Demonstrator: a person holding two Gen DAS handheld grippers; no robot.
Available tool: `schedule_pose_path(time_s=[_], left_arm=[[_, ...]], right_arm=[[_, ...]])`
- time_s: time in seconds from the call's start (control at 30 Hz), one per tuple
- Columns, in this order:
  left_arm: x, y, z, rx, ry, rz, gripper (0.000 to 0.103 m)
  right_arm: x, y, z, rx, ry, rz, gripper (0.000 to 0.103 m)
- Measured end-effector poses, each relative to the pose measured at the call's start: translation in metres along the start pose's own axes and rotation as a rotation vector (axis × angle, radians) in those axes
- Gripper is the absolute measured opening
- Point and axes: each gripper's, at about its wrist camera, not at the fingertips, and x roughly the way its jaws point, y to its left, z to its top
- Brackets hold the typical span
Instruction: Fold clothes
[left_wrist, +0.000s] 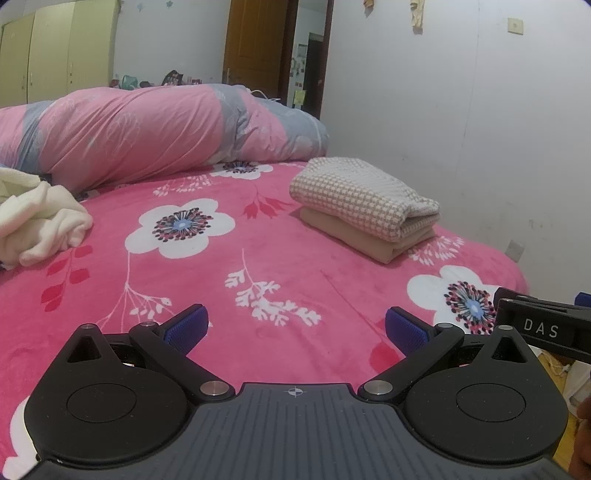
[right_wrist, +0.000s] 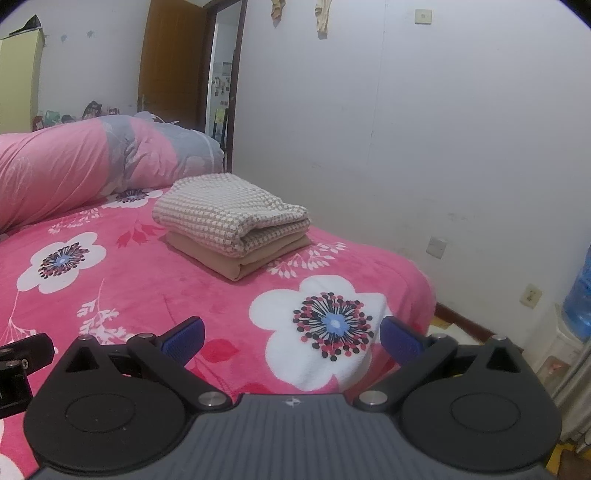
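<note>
A folded checked garment (left_wrist: 360, 195) (right_wrist: 229, 212) lies on top of a folded tan garment (left_wrist: 365, 238) (right_wrist: 240, 258), stacked on the pink flowered bed near the wall. A crumpled cream fleece garment (left_wrist: 40, 218) lies unfolded at the left edge of the left wrist view. My left gripper (left_wrist: 295, 326) hovers open over the bedspread, well short of both piles, with nothing between its blue pads. My right gripper (right_wrist: 291, 334) is open too, empty, above a large white flower print. Part of the right gripper's body (left_wrist: 543, 326) shows at the right of the left wrist view.
A rolled pink and grey quilt (left_wrist: 147, 133) (right_wrist: 92, 162) lies across the far side of the bed (left_wrist: 258, 266). A white wall (right_wrist: 406, 147) runs along the bed's right side. A blue water bottle (right_wrist: 580, 295) stands on the floor at the right; a brown door (right_wrist: 173, 62) is behind.
</note>
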Motion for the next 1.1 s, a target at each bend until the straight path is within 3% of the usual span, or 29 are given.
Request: schedule_pose_path(time_s=[1.1], left_arm=[[0.0036,0.0035,0.0,-0.008,0.006,0.001,0.103]], right_arm=[[-0.0027,0.0078,-0.0004,-0.013,-0.002,-0.001,0.103]])
